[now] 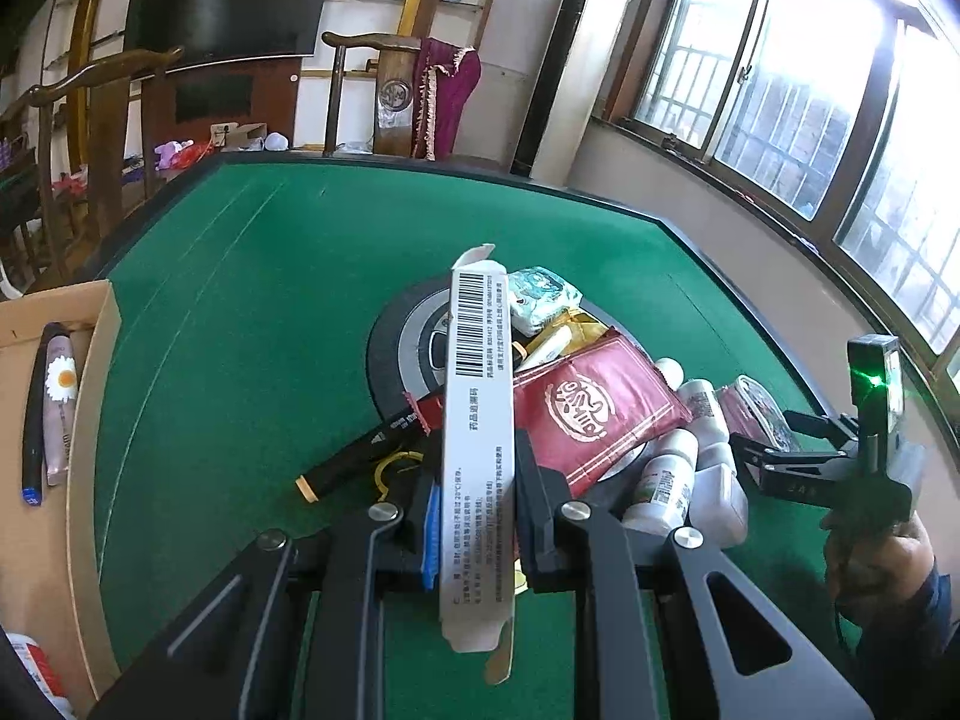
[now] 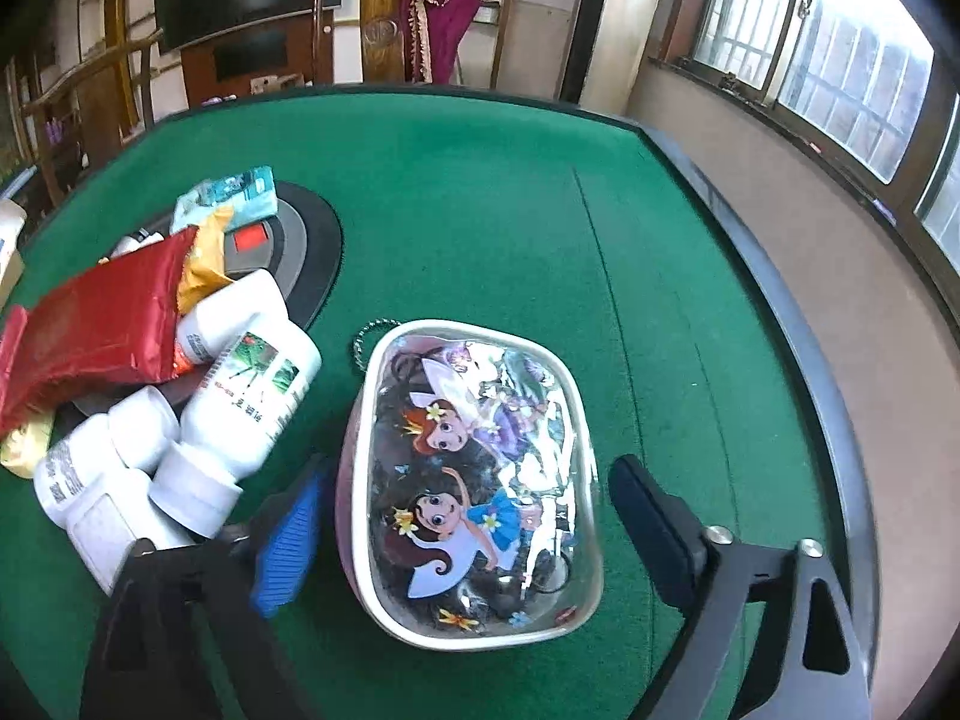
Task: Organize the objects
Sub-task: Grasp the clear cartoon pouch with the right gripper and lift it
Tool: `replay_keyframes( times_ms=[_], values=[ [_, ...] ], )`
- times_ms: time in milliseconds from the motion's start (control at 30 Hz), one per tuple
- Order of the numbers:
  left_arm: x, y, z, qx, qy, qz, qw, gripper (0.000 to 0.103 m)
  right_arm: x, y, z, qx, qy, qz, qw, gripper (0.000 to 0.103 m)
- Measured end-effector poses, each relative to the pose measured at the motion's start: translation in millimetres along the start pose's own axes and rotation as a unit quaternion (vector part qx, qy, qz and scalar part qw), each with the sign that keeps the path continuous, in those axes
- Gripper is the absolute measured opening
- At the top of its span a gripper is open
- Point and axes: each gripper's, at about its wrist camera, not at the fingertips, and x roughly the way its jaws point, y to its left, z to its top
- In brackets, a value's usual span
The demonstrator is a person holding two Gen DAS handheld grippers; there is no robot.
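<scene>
My left gripper [image 1: 477, 480] is shut on a long white carton with a barcode [image 1: 480, 372], held tilted above the green felt table [image 1: 270, 300]. Behind it lies a pile: a red foil packet [image 1: 588, 414], white pill bottles [image 1: 678, 480], a teal tissue pack [image 1: 543, 294] and a black marker [image 1: 360, 450]. In the right wrist view my right gripper [image 2: 468, 531] stands open around a clear cartoon-print pouch [image 2: 480, 468] lying flat on the felt. The blue pad [image 2: 288, 540] and dark pad [image 2: 648, 522] flank its sides, close but apart. The white bottles [image 2: 240, 396] lie just left of it.
A cardboard box [image 1: 102, 420] at the table's left edge holds a flowered tube [image 1: 60, 408] and a black pen. A round black disc [image 2: 306, 240] sits mid-table under the pile. The table's raised dark rim [image 2: 810, 390] runs along the right. Wooden chairs stand beyond the far edge.
</scene>
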Motion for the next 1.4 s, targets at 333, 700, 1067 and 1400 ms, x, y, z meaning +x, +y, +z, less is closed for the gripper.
replay_keyframes(
  times_ms=[333, 700, 1067, 1400],
  values=[
    [-10, -2, 0, 0.006, -0.02, -0.013, 0.9997, 0.018, -58, -10, 7, 0.06, -0.095, 0.021, 0.993, 0.085],
    [-18, -1, 2, 0.002, -0.038, -0.016, 0.9992, 0.019, -99, 74, 12, 0.009, -0.161, 0.071, 0.984, 0.085],
    [-36, 11, 6, -0.022, -0.074, -0.016, 0.9969, 0.019, -107, 133, 18, -0.016, -0.187, 0.076, 0.979, 0.085],
    [-53, 9, 1, -0.018, -0.114, 0.017, 0.9931, 0.019, -113, 143, 14, -0.019, -0.209, 0.089, 0.974, 0.086]
  ],
)
